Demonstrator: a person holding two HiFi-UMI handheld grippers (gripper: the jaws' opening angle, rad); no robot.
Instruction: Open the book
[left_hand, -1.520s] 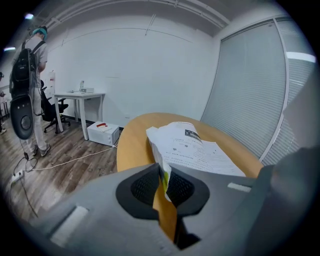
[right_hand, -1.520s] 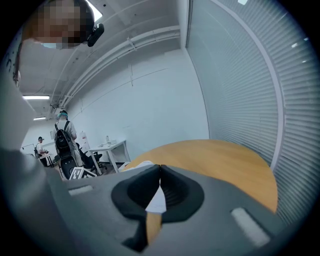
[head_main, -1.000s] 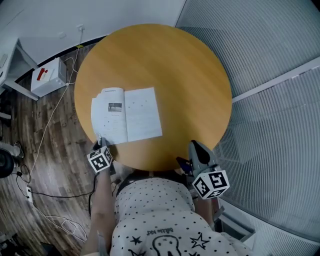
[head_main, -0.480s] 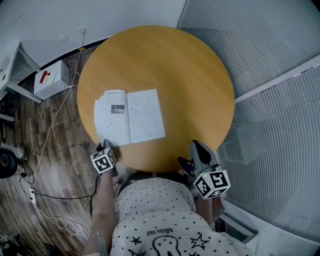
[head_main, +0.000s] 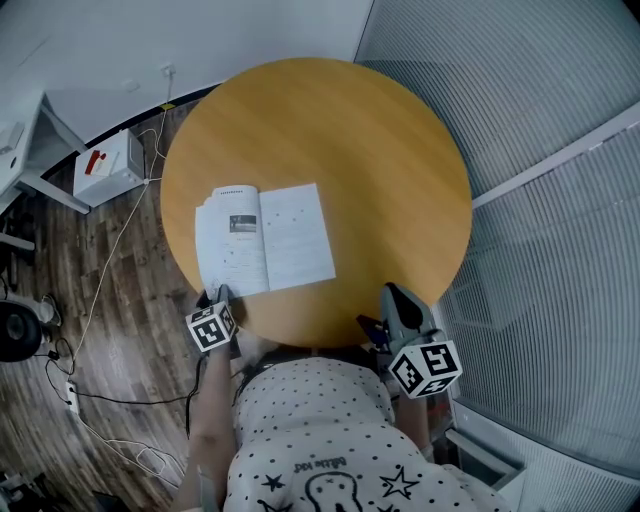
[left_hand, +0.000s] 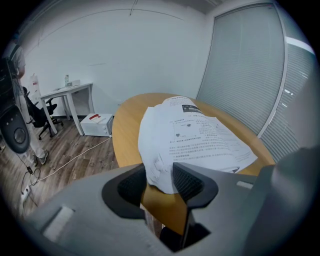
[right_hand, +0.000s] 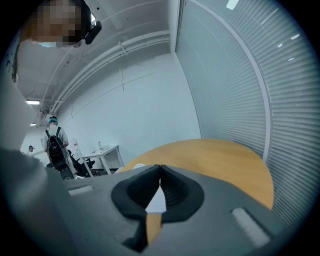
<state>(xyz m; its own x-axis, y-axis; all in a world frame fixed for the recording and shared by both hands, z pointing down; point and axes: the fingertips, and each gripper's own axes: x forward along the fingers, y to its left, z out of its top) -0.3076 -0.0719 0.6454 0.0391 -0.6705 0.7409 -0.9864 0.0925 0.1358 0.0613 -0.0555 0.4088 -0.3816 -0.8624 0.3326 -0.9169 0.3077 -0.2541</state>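
The book (head_main: 265, 240) lies open and flat on the left half of the round wooden table (head_main: 380, 150), white printed pages up. My left gripper (head_main: 213, 293) is at the book's near left corner, by the table's edge. In the left gripper view the curled page corner (left_hand: 159, 172) sits between the jaws of the left gripper (left_hand: 159, 182). Those jaws have just been opening and now stand apart around the paper. My right gripper (head_main: 392, 292) rests at the table's near edge, right of the book. In its own view the right gripper (right_hand: 160, 187) is shut and holds nothing.
A white box (head_main: 108, 165) and cables (head_main: 90, 300) lie on the wooden floor left of the table. A white desk (left_hand: 65, 92) stands by the far wall. Slatted blinds (head_main: 540, 120) run along the right. A person with a backpack (right_hand: 52, 140) stands far off.
The book stays open and flat throughout. Both grippers keep their places at the near edge; only the head view has drifted slightly.
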